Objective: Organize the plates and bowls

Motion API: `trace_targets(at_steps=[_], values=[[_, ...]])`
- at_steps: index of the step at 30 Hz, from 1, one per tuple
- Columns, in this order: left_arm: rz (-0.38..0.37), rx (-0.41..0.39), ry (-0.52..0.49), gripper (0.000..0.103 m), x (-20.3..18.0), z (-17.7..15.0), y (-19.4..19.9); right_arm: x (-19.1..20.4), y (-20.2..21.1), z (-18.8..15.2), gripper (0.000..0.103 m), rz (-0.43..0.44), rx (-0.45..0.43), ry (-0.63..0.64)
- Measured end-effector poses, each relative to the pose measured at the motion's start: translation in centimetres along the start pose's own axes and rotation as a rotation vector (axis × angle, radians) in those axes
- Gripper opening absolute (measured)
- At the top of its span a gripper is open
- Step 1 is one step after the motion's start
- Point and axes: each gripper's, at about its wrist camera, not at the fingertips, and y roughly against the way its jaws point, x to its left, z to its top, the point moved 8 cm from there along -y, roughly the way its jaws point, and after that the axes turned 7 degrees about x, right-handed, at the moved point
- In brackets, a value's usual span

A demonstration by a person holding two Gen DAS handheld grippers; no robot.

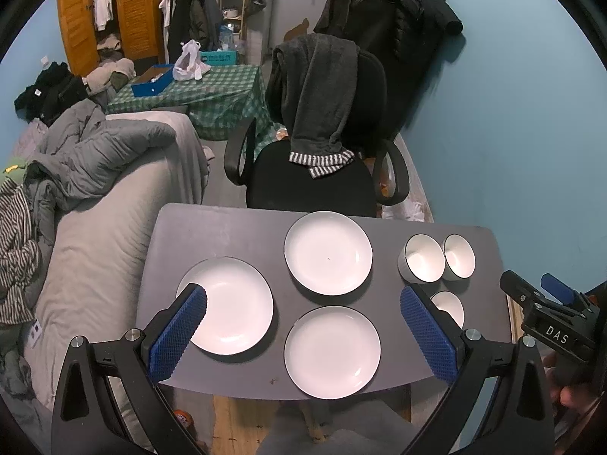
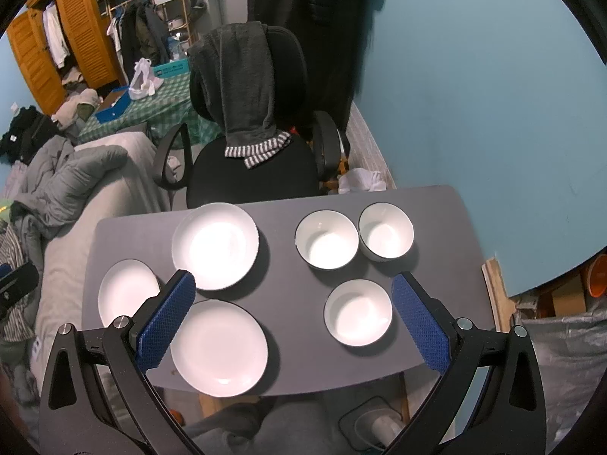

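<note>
right wrist view: three plates (image 2: 219, 347) and three bowls (image 2: 357, 312) on bench (image 2: 292, 303); both grippers' fingers (image 2: 165, 320) spread, empty.

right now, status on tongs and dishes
Left tongs open, empty. Right tongs open, empty. Three plates, three bowls all separate on table, unstacked. Nothing in the way.

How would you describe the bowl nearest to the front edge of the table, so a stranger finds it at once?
Start at the dark grey table. Its left half holds three plates; its right half holds three white bowls. Two bowls sit side by side at the back, and the lone bowl stands apart in front of them.
</note>
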Motion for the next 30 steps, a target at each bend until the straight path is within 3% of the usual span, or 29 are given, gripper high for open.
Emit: trace_targets(at_steps=[30], values=[[-0.01,0.002,0.018,0.103,0.73,-0.44,-0.05,0.84,-0.08,0.18,0.102,0.001,0.0,0.003]])
